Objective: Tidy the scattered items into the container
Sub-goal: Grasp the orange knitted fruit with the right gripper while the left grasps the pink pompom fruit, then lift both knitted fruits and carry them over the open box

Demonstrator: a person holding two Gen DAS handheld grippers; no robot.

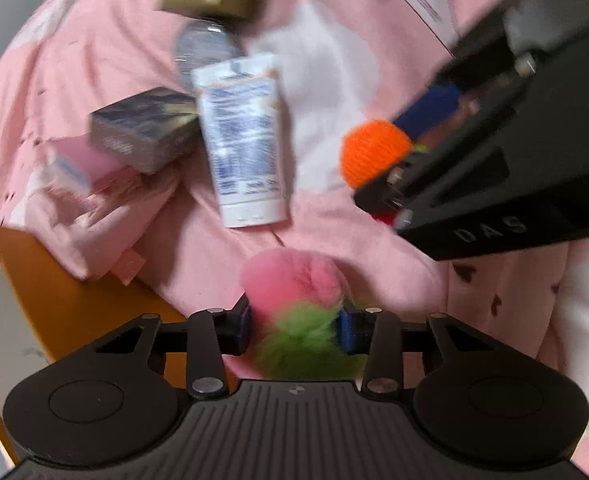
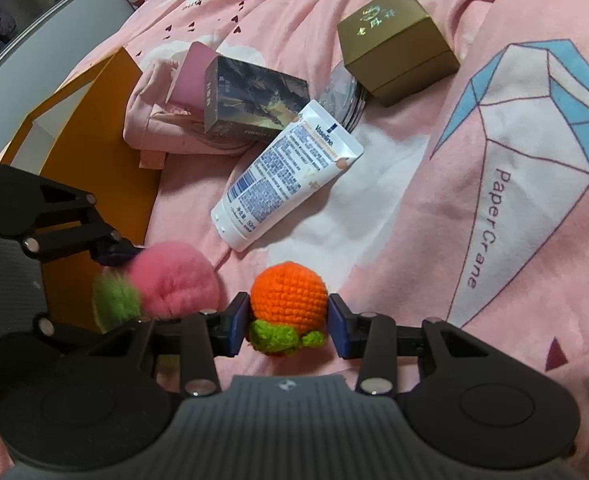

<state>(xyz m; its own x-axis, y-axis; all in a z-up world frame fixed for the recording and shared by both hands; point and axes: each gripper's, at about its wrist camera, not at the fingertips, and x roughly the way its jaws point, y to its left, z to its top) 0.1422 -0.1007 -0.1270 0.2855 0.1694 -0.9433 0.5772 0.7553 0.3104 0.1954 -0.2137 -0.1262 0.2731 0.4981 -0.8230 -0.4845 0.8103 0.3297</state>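
Left wrist view is showing the left gripper (image 1: 296, 326) half-closed, pads squeezing the pompom (image 1: 294, 292) on the bed (image 1: 374, 240) beside the box (image 1: 74, 300). The right gripper (image 2: 288, 326) is bracketing the orange (image 2: 288, 292) — contact unclear. Both are soft, so either may be slipping free mid-lift.

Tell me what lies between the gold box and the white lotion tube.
A clear round jar lies between gold box and lotion tube, partly tucked under both; right wrist view.

My right claw (image 2: 289, 322) holds the orange crochet fruit (image 2: 288, 292) between both pads, above the pink sheet (image 2: 394, 240). My left claw (image 2: 122, 280) is beside it with a pink-green pompom (image 2: 170, 280). Behind lie a tube (image 2: 286, 176), two boxes (image 2: 398, 60) and the orange container (image 2: 94, 184).
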